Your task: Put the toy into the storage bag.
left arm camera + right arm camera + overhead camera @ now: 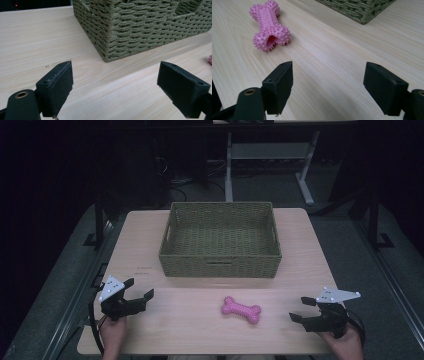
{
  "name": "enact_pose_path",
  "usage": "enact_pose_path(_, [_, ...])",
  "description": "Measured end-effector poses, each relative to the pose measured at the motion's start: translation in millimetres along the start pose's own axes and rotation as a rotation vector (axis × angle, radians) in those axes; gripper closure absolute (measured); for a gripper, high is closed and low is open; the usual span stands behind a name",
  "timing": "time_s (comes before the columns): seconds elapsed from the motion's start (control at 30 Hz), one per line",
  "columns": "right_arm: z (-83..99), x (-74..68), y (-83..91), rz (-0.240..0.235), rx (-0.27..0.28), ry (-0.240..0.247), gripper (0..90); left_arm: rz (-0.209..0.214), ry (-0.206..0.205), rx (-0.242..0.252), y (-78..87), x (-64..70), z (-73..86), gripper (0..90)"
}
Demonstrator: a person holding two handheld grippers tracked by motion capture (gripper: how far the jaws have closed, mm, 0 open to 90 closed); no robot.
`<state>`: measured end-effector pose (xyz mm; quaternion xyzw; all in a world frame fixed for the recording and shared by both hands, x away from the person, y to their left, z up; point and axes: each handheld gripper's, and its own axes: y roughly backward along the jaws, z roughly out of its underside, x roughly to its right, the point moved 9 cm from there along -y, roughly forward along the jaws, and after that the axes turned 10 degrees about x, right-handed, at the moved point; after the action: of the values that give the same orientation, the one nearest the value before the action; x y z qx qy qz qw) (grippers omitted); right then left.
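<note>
Pink bone toy [241,310] lies on table [200,330], near side, bare wood all round. Left gripper [139,291] and right gripper [302,310] both wide open, holding nothing. Green basket [220,265] far behind.

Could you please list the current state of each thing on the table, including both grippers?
pink bone toy: lying flat on the table, untouched, between the grippers.
woven basket: upright, open-topped, nothing visible inside.
left gripper: open, holding nothing, near the table's left front.
right gripper: open, holding nothing, jaws toward the toy.
table: bare light wood around these.
</note>
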<state>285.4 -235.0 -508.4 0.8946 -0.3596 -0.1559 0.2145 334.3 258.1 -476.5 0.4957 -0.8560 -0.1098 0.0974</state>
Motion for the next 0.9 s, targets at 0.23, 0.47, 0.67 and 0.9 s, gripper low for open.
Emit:
enact_pose_path(0.23, [-1.4,-9.1,-5.1,-0.032,-0.035,0.011,21.6,0.0,0.002,0.001,1.1,0.0,0.7,12.8])
enact_pose_path(0.47, [-4.6,-20.0,-10.4,-0.049,-0.074,0.051,20.5,0.006,-0.003,0.013,1.5,-1.0,-2.0,12.8])
enact_pose_path(0.67, [-7.7,-26.4,-12.1,-0.059,-0.081,0.063,20.4,0.014,-0.007,0.008,0.9,1.1,-1.7,12.8])
enact_pose_path(0.9, [-13.9,-31.0,-17.5,-0.075,-0.089,0.086,20.3,0.007,-0.002,0.013,1.4,0.0,-1.8,12.8])
